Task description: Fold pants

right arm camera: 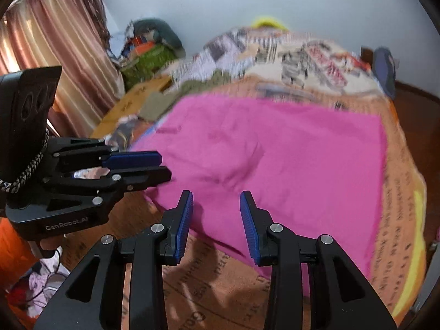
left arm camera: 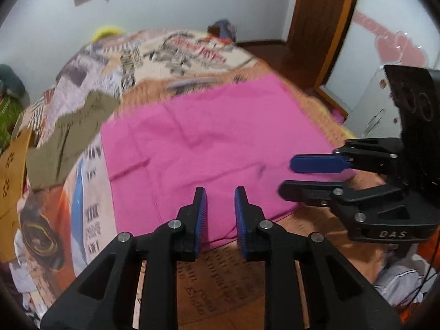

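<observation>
Pink pants [left arm camera: 209,137] lie spread flat on the bed, with creases across them; the right wrist view shows the pants [right arm camera: 275,151] filling the middle of the bed. My left gripper [left arm camera: 220,195] hovers over their near edge, open with a narrow gap and no cloth between its blue pads. The right gripper [left arm camera: 287,177] comes in from the right, at the near right corner of the cloth. From its own camera the right gripper [right arm camera: 216,196] is open over the near hem, nothing between its pads. The left gripper [right arm camera: 165,166] shows at the left edge of the pants.
A printed bedspread [left arm camera: 192,275] covers the bed. An olive garment [left arm camera: 68,137] lies at the left, beside a cardboard box [left arm camera: 11,170]. A wooden door [left arm camera: 321,27] and a white cabinet [left arm camera: 368,110] stand on the right. A curtain [right arm camera: 41,41] and piled bags [right arm camera: 148,57] are at the left.
</observation>
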A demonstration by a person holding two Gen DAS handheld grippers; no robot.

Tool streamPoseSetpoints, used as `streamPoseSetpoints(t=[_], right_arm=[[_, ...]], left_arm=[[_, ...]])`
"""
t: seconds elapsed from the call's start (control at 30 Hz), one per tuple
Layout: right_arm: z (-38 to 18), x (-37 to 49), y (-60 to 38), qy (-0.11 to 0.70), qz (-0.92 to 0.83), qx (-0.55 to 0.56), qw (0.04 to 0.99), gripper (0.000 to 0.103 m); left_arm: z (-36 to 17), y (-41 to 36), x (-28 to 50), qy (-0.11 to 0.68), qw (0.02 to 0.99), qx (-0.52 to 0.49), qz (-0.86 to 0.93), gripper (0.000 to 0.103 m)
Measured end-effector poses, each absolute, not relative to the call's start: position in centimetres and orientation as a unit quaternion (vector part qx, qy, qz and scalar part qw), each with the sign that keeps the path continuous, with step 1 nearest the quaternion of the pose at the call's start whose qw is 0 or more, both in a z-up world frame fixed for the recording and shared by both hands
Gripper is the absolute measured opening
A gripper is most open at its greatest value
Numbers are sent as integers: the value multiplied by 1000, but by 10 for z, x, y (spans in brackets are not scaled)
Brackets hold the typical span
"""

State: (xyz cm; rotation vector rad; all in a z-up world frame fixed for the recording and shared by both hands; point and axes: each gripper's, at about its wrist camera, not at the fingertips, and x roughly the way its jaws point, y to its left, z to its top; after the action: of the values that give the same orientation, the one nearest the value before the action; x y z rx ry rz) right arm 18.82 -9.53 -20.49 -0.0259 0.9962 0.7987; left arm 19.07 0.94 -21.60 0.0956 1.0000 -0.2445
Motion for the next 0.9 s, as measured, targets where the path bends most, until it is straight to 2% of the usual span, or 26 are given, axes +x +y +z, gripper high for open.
streamPoseSetpoints(t=[0.3, 0.37, 0.43, 0.73, 0.9], right_arm=[[-217, 184, -143, 471, 338, 1, 815, 32], [-220, 184, -155, 475, 329, 9, 816, 32], [-222, 183, -164, 480, 321, 16, 816, 33], [-237, 185, -210, 501, 253, 19, 827, 33], [-242, 185, -225, 509, 237, 42, 826, 37]], left_arm=[[-222, 50, 171, 474, 875, 14, -96, 21], [-225, 59, 168, 476, 875, 11, -87, 27], [-226, 66, 166, 475, 875, -11, -92, 28], [-231, 69, 160, 469, 878, -23, -92, 30], [-232, 71, 161, 469, 878, -30, -93, 29]])
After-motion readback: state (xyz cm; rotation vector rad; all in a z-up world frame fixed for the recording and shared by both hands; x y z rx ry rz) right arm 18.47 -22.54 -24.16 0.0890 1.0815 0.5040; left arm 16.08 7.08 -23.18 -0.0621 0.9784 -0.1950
